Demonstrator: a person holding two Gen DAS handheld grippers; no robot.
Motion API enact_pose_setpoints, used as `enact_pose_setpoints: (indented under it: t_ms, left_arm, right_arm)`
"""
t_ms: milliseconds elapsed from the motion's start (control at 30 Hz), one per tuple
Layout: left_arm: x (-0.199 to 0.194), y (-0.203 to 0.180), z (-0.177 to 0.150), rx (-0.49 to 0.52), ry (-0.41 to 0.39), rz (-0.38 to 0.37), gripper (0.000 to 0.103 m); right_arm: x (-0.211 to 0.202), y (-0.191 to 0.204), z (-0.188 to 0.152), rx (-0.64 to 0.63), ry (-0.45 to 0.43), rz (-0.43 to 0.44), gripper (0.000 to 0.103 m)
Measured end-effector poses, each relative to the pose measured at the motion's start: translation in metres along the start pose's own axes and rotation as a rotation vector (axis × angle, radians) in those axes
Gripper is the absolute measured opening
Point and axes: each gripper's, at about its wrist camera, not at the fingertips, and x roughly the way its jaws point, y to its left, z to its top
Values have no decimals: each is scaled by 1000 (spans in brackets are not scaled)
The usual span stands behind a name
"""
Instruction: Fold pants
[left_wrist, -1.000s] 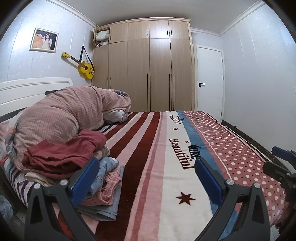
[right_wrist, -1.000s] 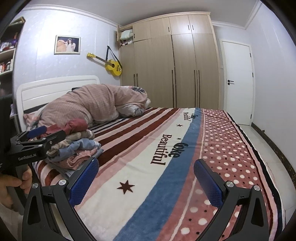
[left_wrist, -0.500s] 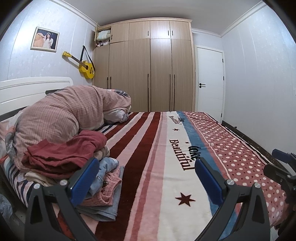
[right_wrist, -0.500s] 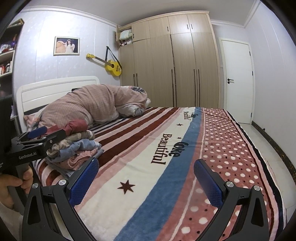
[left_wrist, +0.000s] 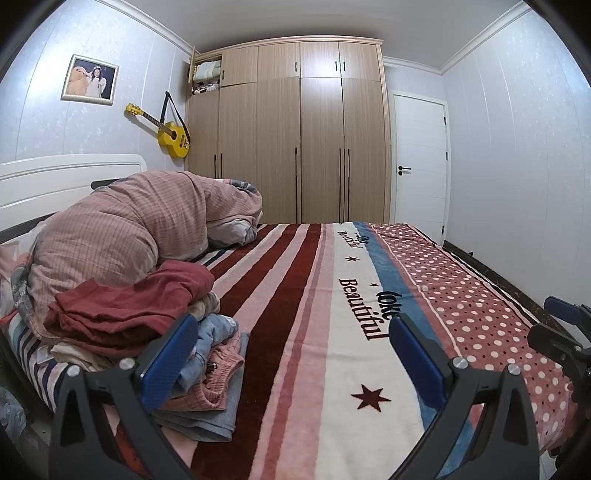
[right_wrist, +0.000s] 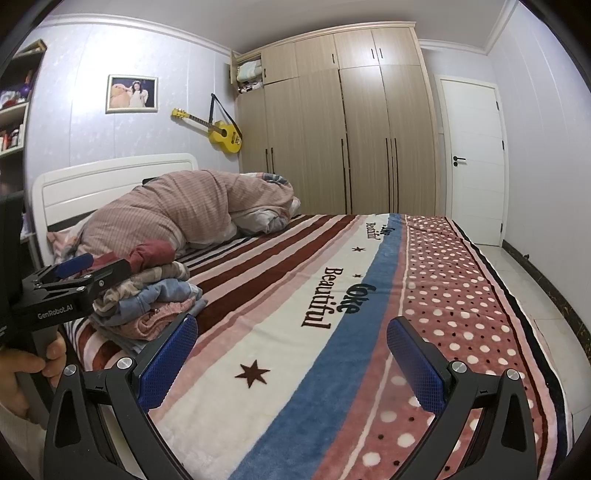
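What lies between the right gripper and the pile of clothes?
Only bare striped blanket separates the open right gripper from the pile of clothes, shown in the right wrist view.

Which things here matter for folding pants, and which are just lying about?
For the job:
clothes pile
blanket, the bare folding surface
left gripper, open
right gripper, open

Lying about:
duvet
guitar
picture
wardrobe
door
shelves
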Motion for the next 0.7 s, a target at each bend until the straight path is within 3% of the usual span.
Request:
enact_pose_setpoints:
  t_ms: [700]
  left_arm:
    - [0,-1,2,4,-1,-6,102]
  right_arm:
    - [-2,-2,0,9,-1,-2,102]
